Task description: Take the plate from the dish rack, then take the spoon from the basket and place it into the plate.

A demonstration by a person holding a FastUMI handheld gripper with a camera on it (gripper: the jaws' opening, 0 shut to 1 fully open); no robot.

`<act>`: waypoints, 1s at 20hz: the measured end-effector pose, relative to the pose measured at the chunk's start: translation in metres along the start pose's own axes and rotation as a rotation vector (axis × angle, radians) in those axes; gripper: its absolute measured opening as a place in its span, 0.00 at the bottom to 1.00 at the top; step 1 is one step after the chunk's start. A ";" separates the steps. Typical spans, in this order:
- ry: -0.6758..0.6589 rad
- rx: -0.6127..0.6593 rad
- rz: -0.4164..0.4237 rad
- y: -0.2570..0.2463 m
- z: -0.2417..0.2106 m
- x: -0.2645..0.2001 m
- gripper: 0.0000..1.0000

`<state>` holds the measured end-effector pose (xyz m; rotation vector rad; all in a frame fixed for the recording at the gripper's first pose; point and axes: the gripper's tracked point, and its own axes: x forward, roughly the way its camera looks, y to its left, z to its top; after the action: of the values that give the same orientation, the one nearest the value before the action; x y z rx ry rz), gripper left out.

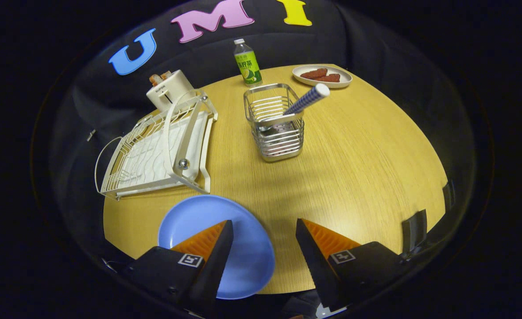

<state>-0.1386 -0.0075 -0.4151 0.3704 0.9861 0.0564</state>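
My claw [264, 241] is open and empty over the plate [225, 230]; the spoon [307, 99] probably leans loosely, so I could tip its basket [275, 122].

Spoon [306, 101] bowl hidden inside basket [276, 128]

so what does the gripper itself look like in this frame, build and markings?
The gripper has two wedge-shaped fingers tapering to points, with ribbed inner faces. Each sits on a black blocky mount bearing a small square black-and-white fiducial tag. No cables or sleeve are visible.
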 end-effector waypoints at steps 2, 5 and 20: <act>-0.057 -0.031 0.036 0.011 0.021 -0.018 0.92; -0.210 -0.043 0.153 0.042 0.072 -0.060 0.94; -0.205 -0.306 0.007 -0.033 0.157 -0.021 0.88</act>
<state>-0.0250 -0.0869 -0.3310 0.0955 0.7585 0.1702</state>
